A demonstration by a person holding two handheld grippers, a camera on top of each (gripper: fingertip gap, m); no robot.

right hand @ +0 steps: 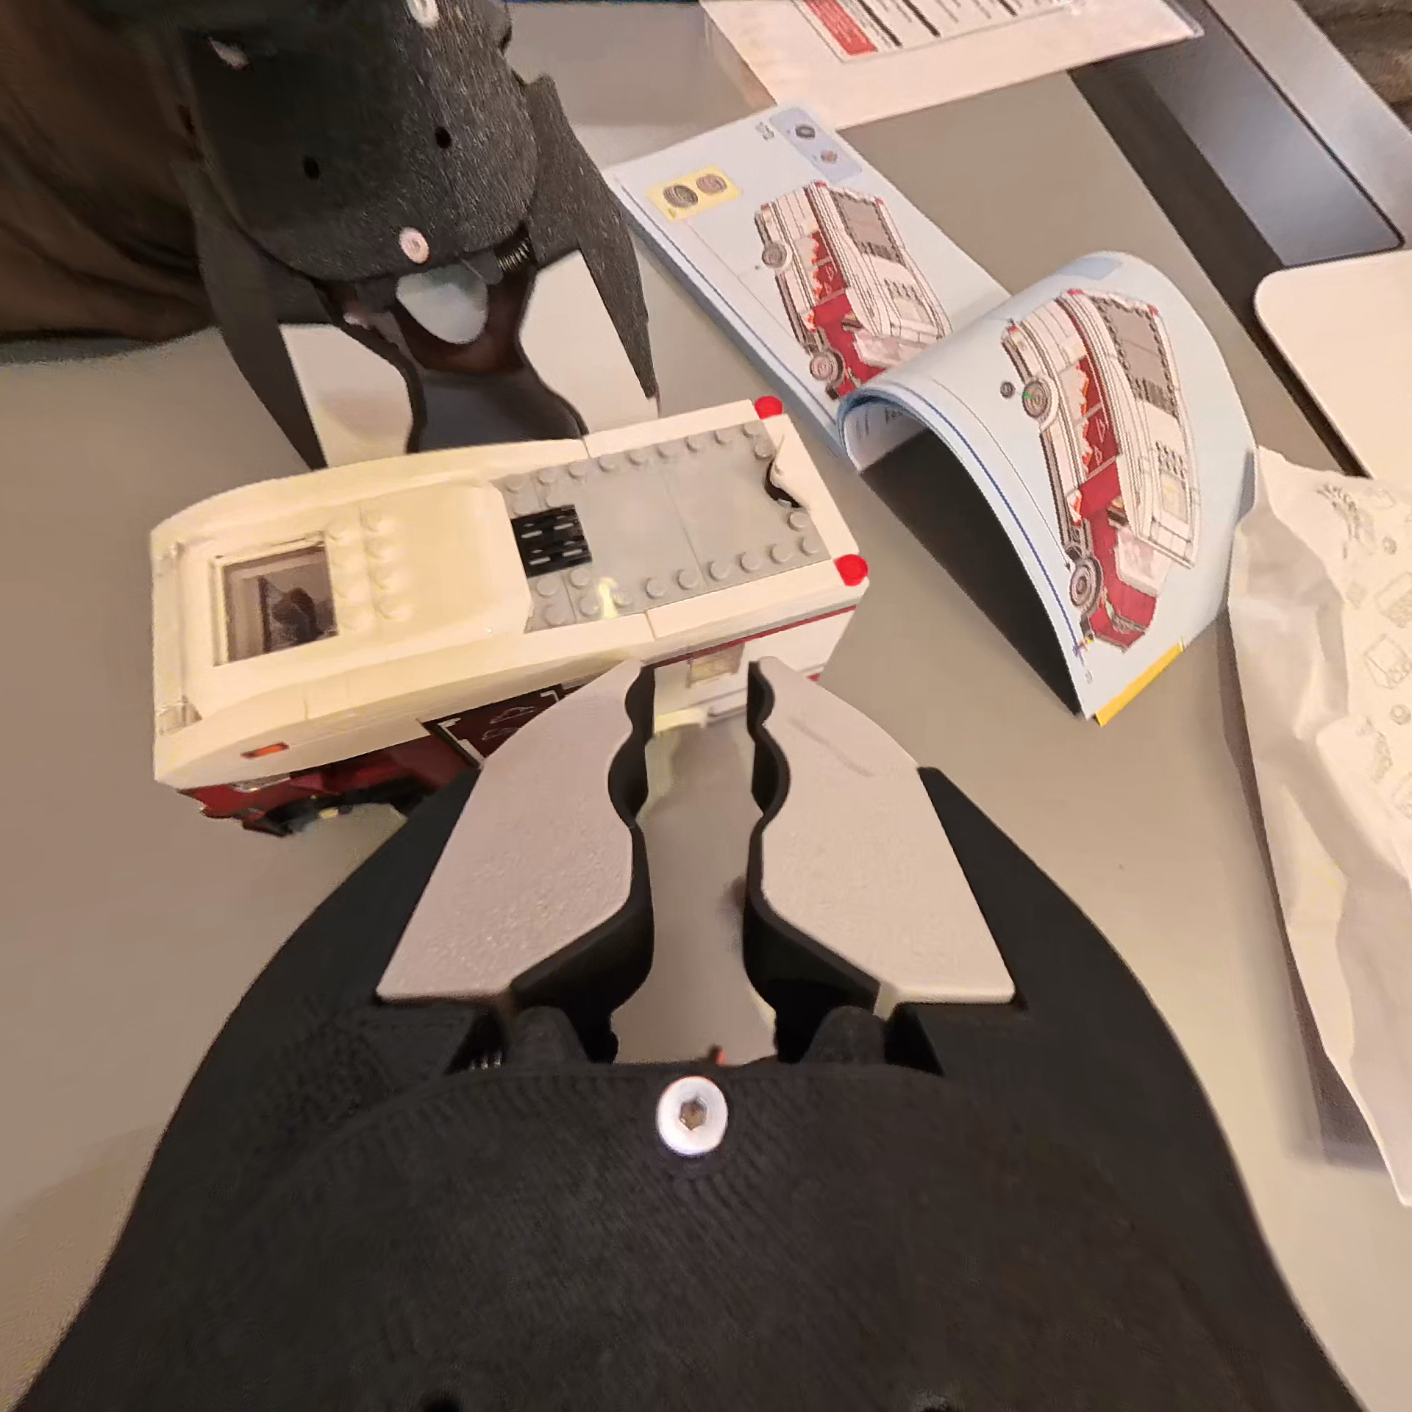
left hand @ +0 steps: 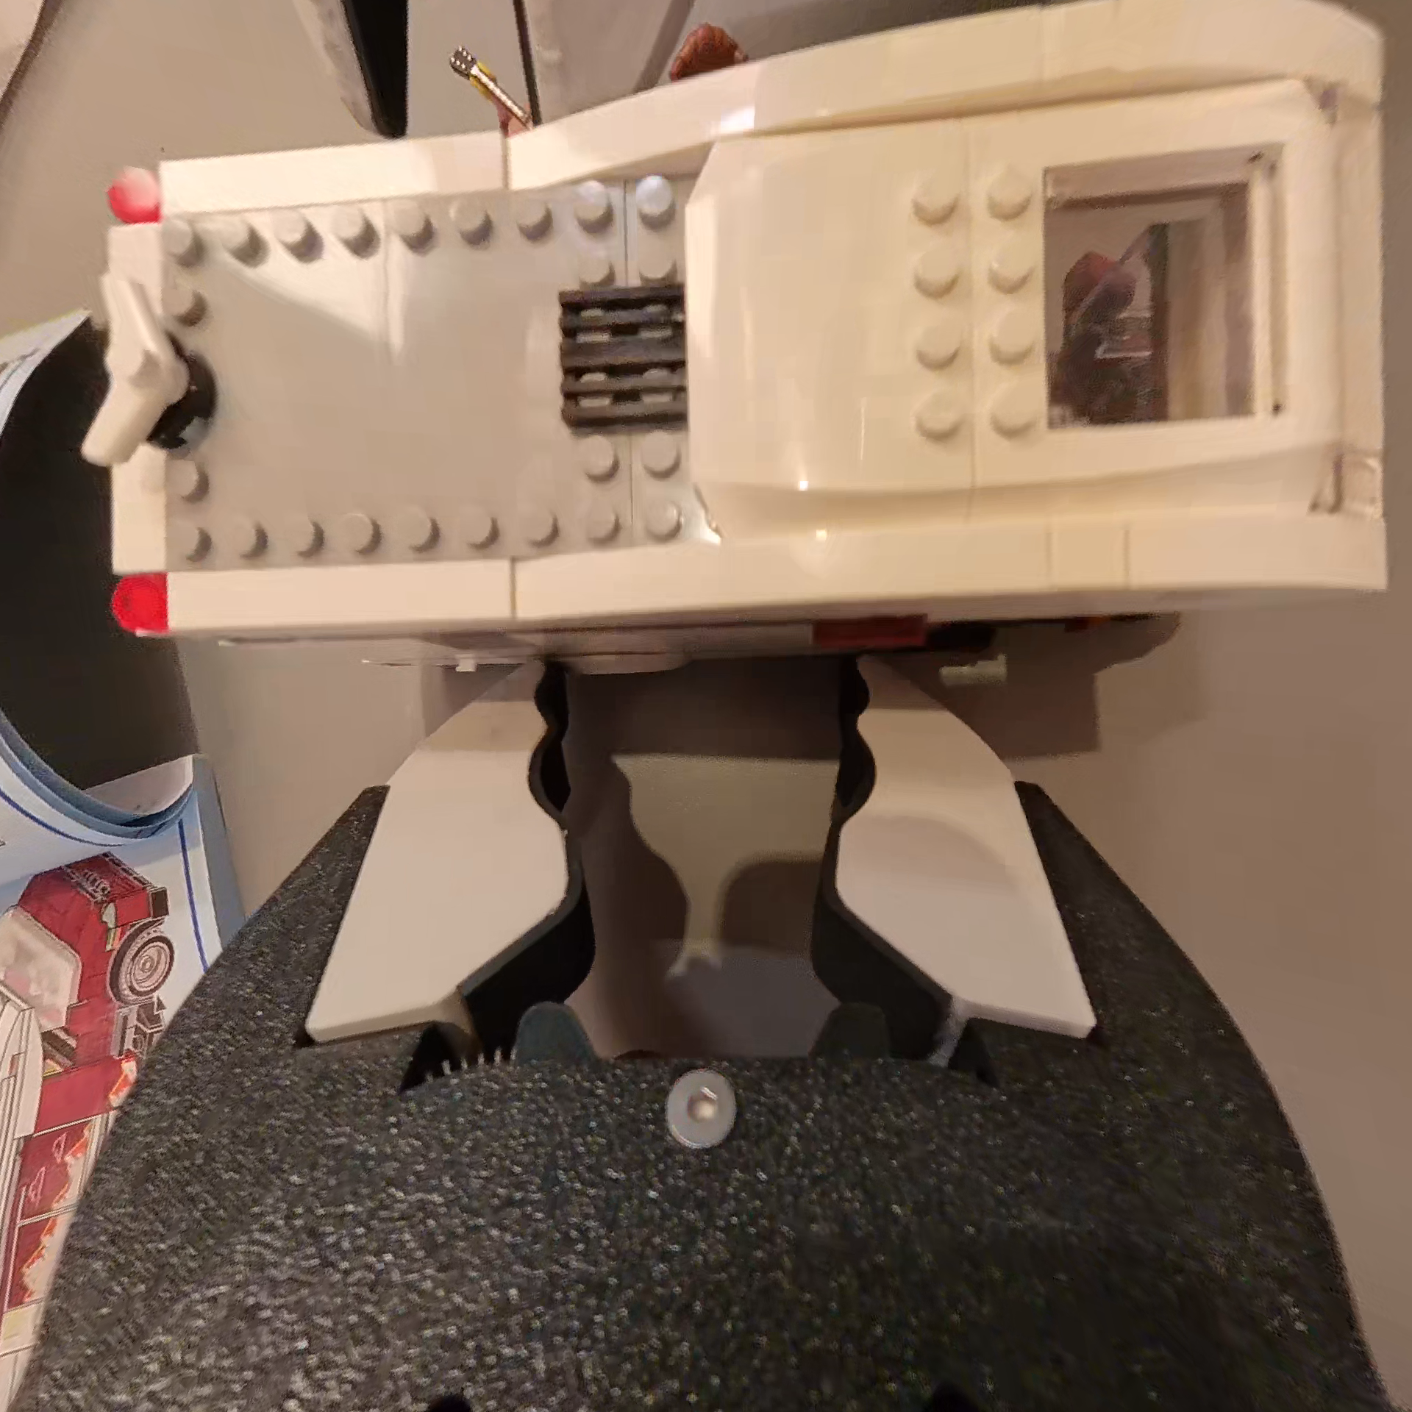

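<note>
A toy brick van (left hand: 764, 382) with a white and grey studded roof and dark red sides stands on the grey table (right hand: 993, 840). My left gripper (left hand: 703, 676) is open wide, with its fingertips close against one long side of the van, just under the roof edge, and nothing between them. It also shows in the right wrist view (right hand: 535, 416), on the far side of the van (right hand: 428, 611). My right gripper (right hand: 699, 676) is open with a narrow gap. Its tips are at the van's near side by the rear, around a small white part (right hand: 676, 718) without pressing on it.
An open instruction booklet (right hand: 1070, 458) with pictures of the van lies right of it and also shows in the left wrist view (left hand: 92, 917). A crumpled white paper bag (right hand: 1337, 688) lies at the far right. A printed sheet (right hand: 955, 46) lies at the back. The grippers' ends are close to 10 centimetres from one another.
</note>
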